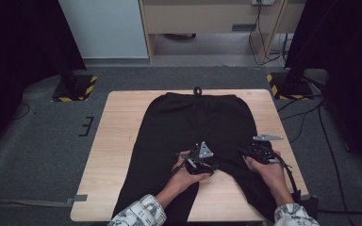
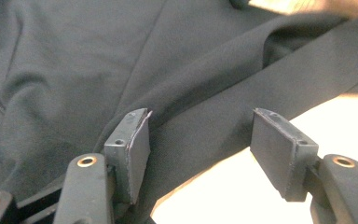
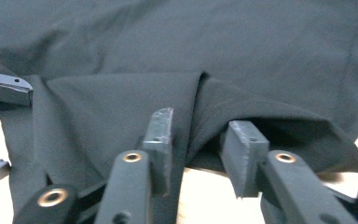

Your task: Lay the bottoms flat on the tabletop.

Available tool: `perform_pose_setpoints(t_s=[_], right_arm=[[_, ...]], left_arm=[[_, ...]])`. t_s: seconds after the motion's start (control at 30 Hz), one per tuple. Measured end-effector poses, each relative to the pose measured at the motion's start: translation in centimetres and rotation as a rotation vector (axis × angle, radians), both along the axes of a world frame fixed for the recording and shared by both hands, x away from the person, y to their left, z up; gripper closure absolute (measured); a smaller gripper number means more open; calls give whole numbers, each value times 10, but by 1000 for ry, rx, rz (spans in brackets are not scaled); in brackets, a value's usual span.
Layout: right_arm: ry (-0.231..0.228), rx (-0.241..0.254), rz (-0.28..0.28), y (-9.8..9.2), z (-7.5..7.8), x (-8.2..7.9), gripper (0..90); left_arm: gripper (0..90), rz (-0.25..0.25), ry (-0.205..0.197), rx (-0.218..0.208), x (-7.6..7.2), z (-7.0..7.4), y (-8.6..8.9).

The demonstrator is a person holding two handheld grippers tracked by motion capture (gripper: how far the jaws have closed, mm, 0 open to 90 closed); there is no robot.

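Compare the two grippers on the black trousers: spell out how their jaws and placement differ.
The left gripper stands wide open, astride the inner edge of a leg of the black trousers; the right gripper has a narrower gap with a raised cloth fold between its jaws. In the high view, left sits near the crotch, right at the outer edge. Both are hand-held, low on the cloth.

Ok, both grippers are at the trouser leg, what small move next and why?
Probably close the right gripper on the fold of the black trousers: its jaws straddle a raised ridge of cloth without pinching it. The left gripper stands open over the leg's edge.
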State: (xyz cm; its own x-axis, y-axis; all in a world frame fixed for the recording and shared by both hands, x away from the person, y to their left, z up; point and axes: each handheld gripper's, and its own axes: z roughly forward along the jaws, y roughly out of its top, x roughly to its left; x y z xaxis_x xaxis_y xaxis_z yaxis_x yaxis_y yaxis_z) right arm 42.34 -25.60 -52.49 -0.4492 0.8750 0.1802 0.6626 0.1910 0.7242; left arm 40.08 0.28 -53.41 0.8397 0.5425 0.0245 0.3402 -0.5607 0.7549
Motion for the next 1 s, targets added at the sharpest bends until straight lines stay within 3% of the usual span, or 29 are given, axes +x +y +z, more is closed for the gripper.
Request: perform_pose_setpoints(t_s=[0.1,0.27,0.33,0.43,0.7,0.83,0.93,1.0], right_arm=[[13,-17,4,4,-2,2,875],[3,-12,-2,3,2,0,890],[-3,-4,-1,0,6,-1,891],[-18,-7,-10,-8,15,-3,891],[-48,-42,-66,-45,43,-2,894],[-64,-46,-77,-56,53,1,893],[-109,-15,-70,-57,60,3,893],[-108,-40,-57,-52,58,3,889]], left_arm=[[453,0,-7,4,-1,0,-2],[754,0,-58,39,-4,1,-3],[859,3,-45,32,-4,3,-2],[871,13,-55,17,-4,8,2],[875,95,-95,-135,5,40,38],[876,109,-90,-163,9,44,45],[876,124,-79,-178,12,44,49],[876,111,-65,-155,13,41,49]])
